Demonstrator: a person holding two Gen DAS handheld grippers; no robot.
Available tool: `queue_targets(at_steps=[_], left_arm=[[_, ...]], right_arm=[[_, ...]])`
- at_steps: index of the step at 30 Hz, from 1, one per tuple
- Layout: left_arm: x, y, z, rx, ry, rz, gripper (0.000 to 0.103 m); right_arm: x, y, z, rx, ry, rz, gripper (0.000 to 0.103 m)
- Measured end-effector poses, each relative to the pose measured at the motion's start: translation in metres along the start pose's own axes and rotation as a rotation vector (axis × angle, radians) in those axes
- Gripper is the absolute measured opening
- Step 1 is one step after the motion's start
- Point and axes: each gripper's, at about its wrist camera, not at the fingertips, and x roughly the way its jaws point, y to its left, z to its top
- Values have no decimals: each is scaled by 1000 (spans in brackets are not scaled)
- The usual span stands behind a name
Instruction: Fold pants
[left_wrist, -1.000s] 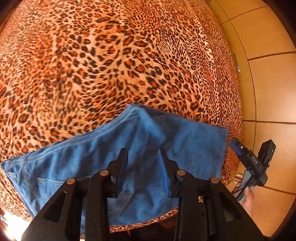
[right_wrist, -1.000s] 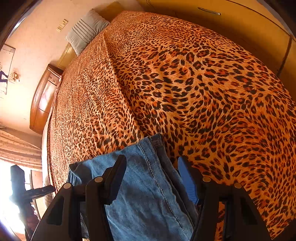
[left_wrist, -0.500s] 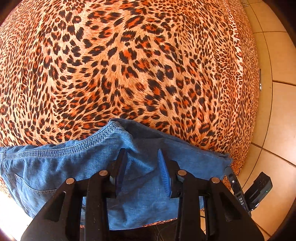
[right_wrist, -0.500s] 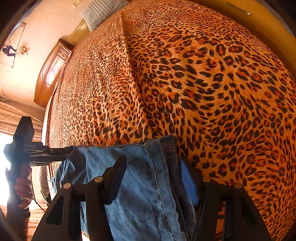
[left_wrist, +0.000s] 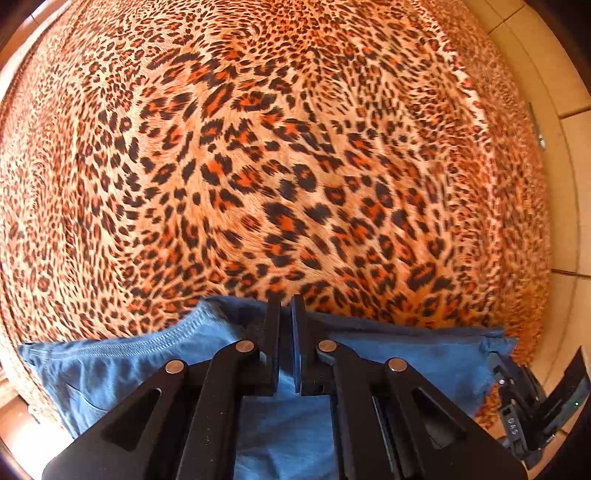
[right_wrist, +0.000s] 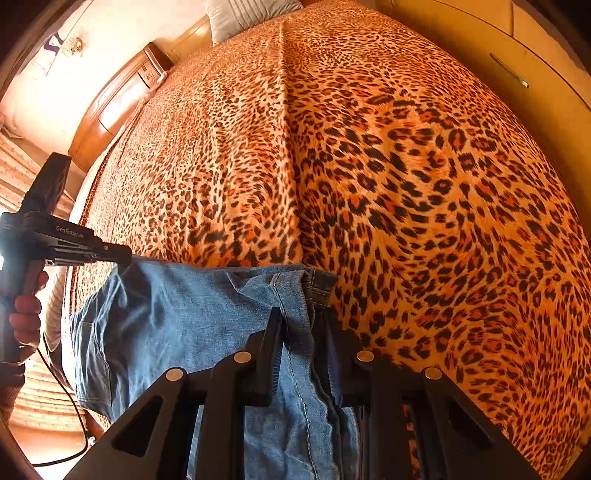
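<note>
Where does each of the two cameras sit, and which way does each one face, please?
Left wrist: rides the left hand-held gripper, faces across the leopard-print bedspread toward the tiled floor; its fingers pinch the jeans.
Right wrist: rides the right hand-held gripper, faces up the bed toward the pillow; the person's hand shows.
Shared: jeans, bedspread, and each view shows the other gripper.

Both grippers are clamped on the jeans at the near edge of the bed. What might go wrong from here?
1. The left gripper pinches only a thin ridge at the edge of the jeans; a pull may slip it free.
2. The right gripper grips a thick bunch of layers, so one may drop out and skew the fold.
3. Much denim hangs past the edge of the bedspread, so its weight may drag the jeans off the bed.
</note>
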Motion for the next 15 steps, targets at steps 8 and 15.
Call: queue_targets(at_steps=[8, 15], left_arm=[[-1, 50, 0, -147, 91, -243, 3], [2, 51, -19, -98, 135, -249, 30]], right_arm=[[10, -23, -2, 122, 6, 44, 22], [5, -44, 4, 156, 14, 93, 33]])
